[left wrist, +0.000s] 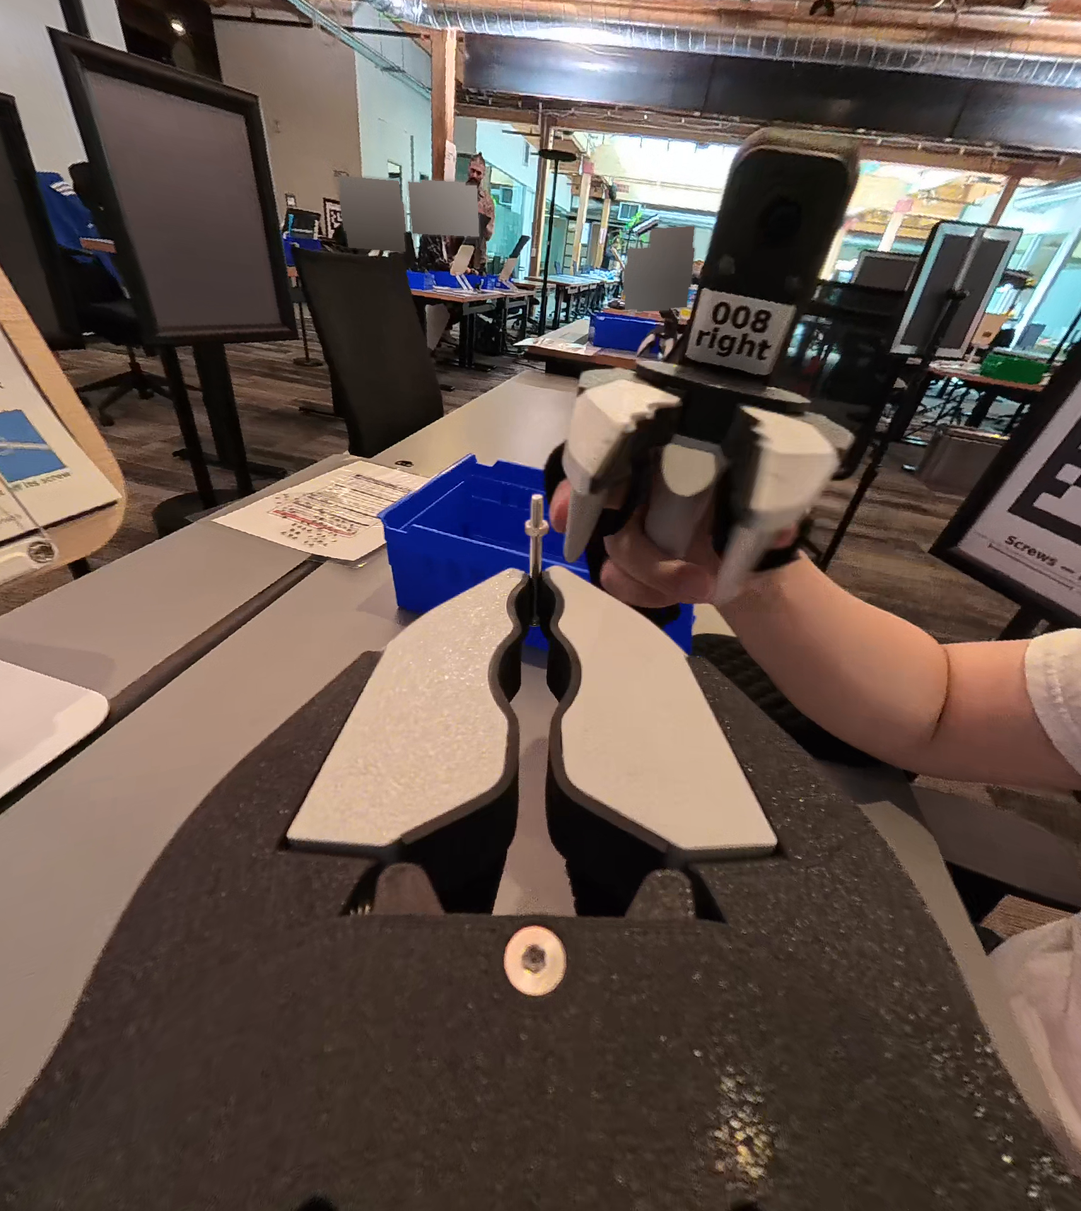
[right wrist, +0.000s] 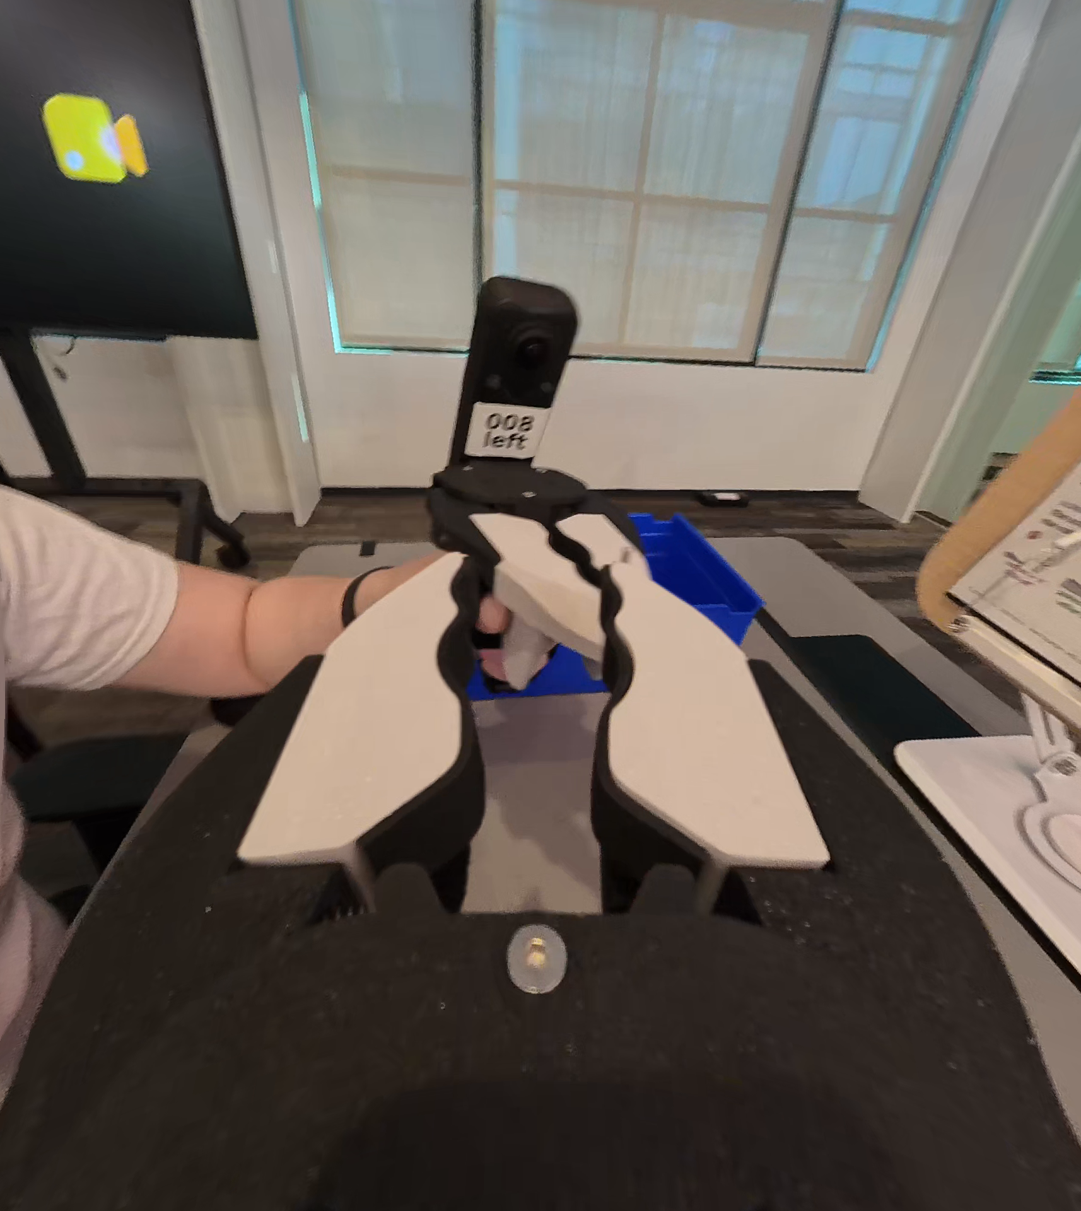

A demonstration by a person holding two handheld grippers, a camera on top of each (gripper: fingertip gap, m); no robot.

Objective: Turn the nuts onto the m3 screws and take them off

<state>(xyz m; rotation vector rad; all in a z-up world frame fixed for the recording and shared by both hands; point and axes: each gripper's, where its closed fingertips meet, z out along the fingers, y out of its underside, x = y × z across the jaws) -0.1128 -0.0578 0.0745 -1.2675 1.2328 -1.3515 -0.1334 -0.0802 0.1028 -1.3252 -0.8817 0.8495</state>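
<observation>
My left gripper (left wrist: 534, 580) is clenched on an upright screw (left wrist: 534, 570), its nut (left wrist: 536, 527) threaded near the top. My right gripper (left wrist: 649, 557) hangs released at two o'clock from the screw, apart from it. A blue bin (left wrist: 459, 524) sits on the grey table (left wrist: 131, 753) behind.

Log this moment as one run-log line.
left gripper: shut on M3 screw, upright | nut: on screw near top | right gripper: open, empty | blue bin: behind
</observation>
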